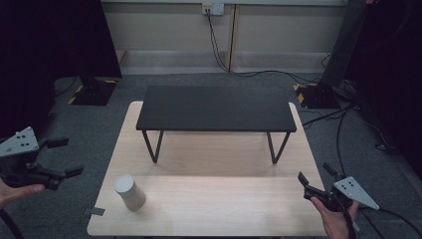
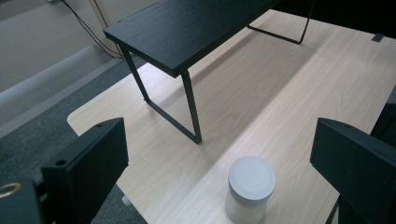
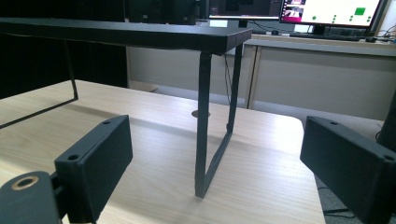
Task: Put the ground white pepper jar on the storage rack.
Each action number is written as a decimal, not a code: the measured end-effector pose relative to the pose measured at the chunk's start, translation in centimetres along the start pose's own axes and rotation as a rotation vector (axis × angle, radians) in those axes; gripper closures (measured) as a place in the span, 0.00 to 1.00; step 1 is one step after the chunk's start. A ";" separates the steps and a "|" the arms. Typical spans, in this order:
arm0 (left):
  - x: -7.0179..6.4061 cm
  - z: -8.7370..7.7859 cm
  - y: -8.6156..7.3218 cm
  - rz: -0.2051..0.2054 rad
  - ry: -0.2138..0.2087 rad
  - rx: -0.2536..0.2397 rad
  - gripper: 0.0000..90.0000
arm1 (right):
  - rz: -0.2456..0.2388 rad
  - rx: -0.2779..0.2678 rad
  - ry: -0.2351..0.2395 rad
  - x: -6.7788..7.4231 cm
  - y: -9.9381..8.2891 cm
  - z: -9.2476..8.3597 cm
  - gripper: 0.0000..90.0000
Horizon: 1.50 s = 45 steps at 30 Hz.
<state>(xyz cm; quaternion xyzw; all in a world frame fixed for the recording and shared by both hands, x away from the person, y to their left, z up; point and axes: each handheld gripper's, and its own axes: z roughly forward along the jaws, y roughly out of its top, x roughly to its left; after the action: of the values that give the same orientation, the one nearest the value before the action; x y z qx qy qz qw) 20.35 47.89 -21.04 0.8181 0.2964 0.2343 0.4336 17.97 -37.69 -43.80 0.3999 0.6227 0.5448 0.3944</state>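
Canister [image 1: 130, 191] stands upright, lid on, contents hidden, on table [image 1: 224, 209].

A black rectangular shelf on thin black metal legs [image 1: 216, 108] stands across the far half of the light wooden table [image 1: 239, 209]. Beneath its top the tabletop lies bare between the two leg frames, an open passage from the near side; the clearance under it looks modest, though the high view hardly shows it. The near half is open except for a pale grey cylinder [image 1: 130, 192] standing upright near the left front corner, well apart from the legs.
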 end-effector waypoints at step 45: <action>-0.6 5.4 -2.1 0.013 -0.022 0.125 0.04 | -0.002 -0.003 0.000 0.0 -0.1 0.0 0.09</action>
<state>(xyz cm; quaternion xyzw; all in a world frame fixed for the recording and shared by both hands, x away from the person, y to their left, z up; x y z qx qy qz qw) 22.83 45.36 -25.68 0.8480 0.3005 0.2091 0.3833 17.94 -37.66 -43.86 0.3988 0.6223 0.5453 0.3954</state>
